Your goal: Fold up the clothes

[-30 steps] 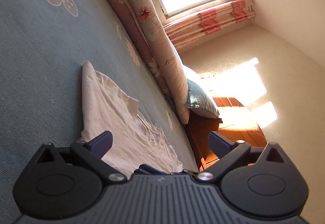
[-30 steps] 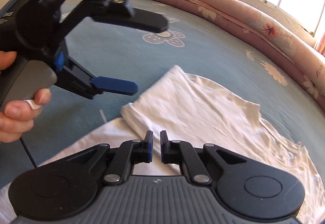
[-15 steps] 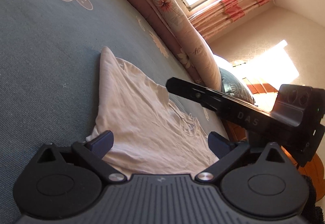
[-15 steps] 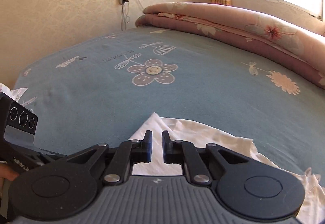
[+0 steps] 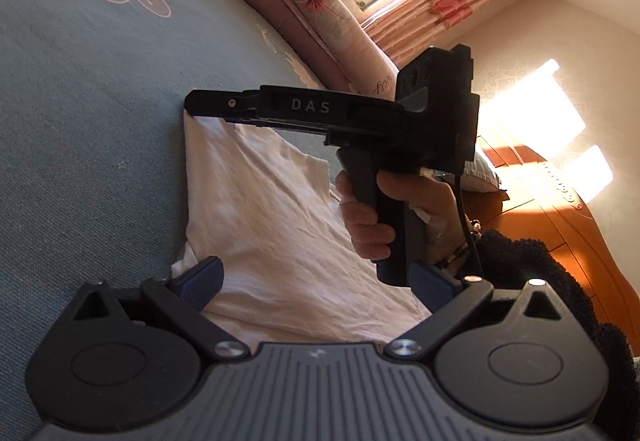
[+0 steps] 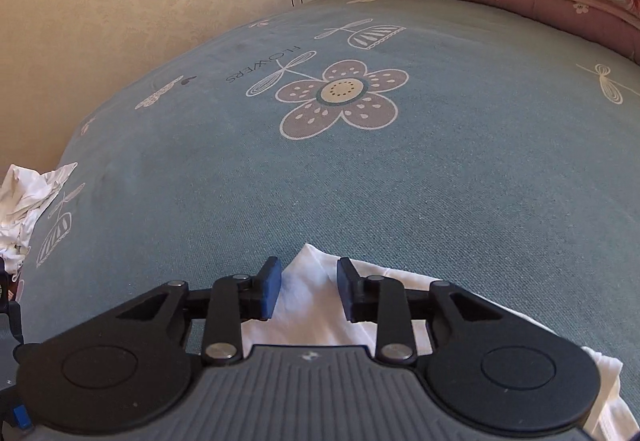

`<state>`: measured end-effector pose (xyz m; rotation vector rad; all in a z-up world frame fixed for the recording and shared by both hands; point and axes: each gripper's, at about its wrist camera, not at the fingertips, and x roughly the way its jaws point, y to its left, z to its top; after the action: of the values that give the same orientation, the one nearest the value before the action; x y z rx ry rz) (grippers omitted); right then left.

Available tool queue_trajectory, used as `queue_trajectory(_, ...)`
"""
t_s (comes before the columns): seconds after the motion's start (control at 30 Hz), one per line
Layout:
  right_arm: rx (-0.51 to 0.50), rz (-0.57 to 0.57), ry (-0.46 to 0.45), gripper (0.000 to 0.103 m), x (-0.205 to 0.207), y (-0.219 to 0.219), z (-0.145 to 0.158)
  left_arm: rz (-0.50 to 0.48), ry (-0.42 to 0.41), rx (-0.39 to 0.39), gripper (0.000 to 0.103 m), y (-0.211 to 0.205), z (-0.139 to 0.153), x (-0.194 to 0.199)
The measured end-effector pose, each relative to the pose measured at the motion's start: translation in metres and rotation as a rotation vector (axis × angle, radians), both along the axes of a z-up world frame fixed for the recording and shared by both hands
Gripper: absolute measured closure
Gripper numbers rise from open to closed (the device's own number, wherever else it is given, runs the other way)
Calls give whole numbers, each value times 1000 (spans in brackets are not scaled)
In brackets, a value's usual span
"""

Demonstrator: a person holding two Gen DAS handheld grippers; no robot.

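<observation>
Left wrist view
Shirt: we see the white shirt (image 5: pixel 280 225) lying on the blue bed (image 5: pixel 80 113), doubled over at least once, with a straight folded edge on its left side.
Left gripper: ours (image 5: pixel 316 283) hangs low over the near end of the shirt, fingers spread wide, nothing between them.
Right gripper: we see it (image 5: pixel 212 109) side-on, held by a hand (image 5: pixel 368 217), its tip at the shirt's far corner. From here we cannot tell its opening.
Quilt: a rolled pink quilt (image 5: pixel 320 13) runs along the bed's far edge under the window.

Right wrist view
Right gripper: our fingers (image 6: pixel 308 291) stand partly apart, straddling the shirt's pointed corner (image 6: pixel 310 281) without pinching it.
Pile: more white cloth (image 6: pixel 24 201) sits bunched at the bed's left edge.

Doing it well
Judgement: we cannot tell whether this corner is about to be taken or was just let go.
If taking: we would close squarely on all layers at the corner.
If letting go: we would lift straight away so the fold stays flat and its edges stay aligned.
</observation>
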<state>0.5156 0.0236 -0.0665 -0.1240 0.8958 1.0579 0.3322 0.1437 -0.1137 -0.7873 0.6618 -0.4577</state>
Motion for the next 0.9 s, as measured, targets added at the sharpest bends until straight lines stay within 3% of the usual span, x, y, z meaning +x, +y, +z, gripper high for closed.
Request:
queue_trajectory(0.23, 110, 59, 182, 69, 15, -9, -9, -2, -4, 3, 4, -1, 0, -2)
queue_trajectory(0.33, 114, 58, 180, 77, 15, -10, -10, -2, -5, 2, 4, -1, 0, -2)
queue_trajectory(0.57, 130, 20, 176, 78, 26, -11, -14, 25, -1, -30, 4, 1, -1, -4)
queue_trajectory(0.67, 133, 24, 176, 93, 26, -11, -17, 61, 6, -69, 4, 5, -2, -7)
queue_trajectory(0.7, 131, 7, 156, 99, 26, -12, -17, 73, 9, -83, 4, 6, -3, -7)
queue_trajectory(0.9, 108, -60, 65, 101, 23, -9, -15, 137, 22, -154, 9, 13, -5, -13)
